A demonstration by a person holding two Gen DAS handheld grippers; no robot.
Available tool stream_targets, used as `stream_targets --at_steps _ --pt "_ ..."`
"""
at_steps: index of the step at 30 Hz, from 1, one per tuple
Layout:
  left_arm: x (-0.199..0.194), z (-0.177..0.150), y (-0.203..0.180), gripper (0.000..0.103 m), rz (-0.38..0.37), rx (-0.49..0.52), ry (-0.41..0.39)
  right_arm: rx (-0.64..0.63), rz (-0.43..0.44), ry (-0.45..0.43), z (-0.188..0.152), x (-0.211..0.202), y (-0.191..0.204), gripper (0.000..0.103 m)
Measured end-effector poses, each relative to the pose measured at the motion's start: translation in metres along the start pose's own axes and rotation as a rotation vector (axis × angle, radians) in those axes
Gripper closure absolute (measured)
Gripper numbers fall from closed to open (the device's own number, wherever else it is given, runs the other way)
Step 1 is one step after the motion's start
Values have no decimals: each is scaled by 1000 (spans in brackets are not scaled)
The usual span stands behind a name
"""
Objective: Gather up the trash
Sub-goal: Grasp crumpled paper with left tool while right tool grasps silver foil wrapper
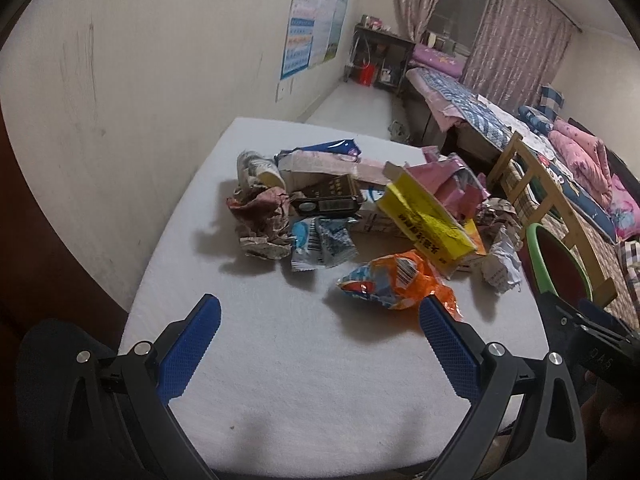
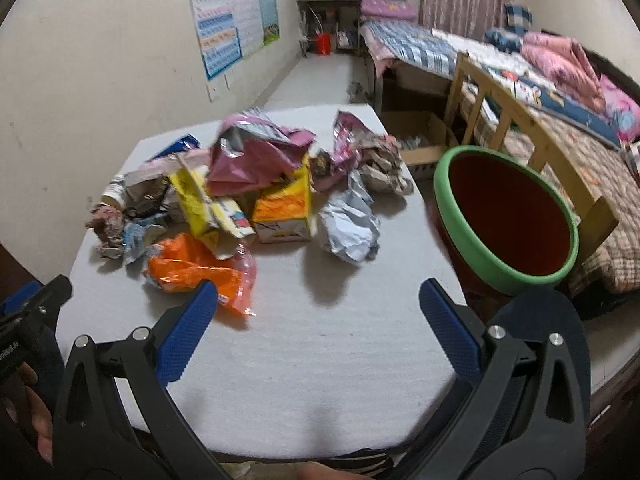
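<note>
Both grippers, left gripper (image 1: 320, 320) and right gripper (image 2: 318, 306), hang wide open and empty at the lower frame. Trash pile (image 2: 240, 192) sits mid-frame on the white table (image 2: 300, 360). Collection seems unstarted; the orange wrapper (image 2: 192, 264) looks nearest to grasp. At right, the green-rimmed bin (image 2: 472, 256) appears empty.

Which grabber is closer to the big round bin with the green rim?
Right. The right gripper hovers open over the white table with the green-rimmed red bin just off its right finger. The left gripper is open farther left, past the crinkled orange wrapper.
</note>
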State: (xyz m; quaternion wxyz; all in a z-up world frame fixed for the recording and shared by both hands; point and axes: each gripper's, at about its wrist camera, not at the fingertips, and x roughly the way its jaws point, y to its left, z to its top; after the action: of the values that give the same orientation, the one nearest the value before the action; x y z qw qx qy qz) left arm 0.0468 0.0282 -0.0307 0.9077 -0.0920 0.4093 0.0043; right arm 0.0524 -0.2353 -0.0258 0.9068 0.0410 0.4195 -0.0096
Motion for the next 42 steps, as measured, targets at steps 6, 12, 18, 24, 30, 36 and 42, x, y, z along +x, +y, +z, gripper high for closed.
stream_targets --at_steps 6,12,18,24,30,36,42 --pt "24 17 5 8 -19 17 59 30 72 79 10 19 -13 3" --pt "45 34 14 8 -6 4 85 14 67 129 20 39 -18 3" --pt "63 54 34 9 9 -58 96 9 71 146 32 55 -27 3" --pt "94 68 51 9 12 -98 122 17 70 166 44 73 -35 4" --pt "120 72 57 9 6 -113 149 26 60 207 50 99 -41 8" --pt "137 76 60 14 17 -116 169 5 53 250 48 124 -38 16" --pt "150 73 67 40 21 -140 202 -10 66 269 45 135 -40 42"
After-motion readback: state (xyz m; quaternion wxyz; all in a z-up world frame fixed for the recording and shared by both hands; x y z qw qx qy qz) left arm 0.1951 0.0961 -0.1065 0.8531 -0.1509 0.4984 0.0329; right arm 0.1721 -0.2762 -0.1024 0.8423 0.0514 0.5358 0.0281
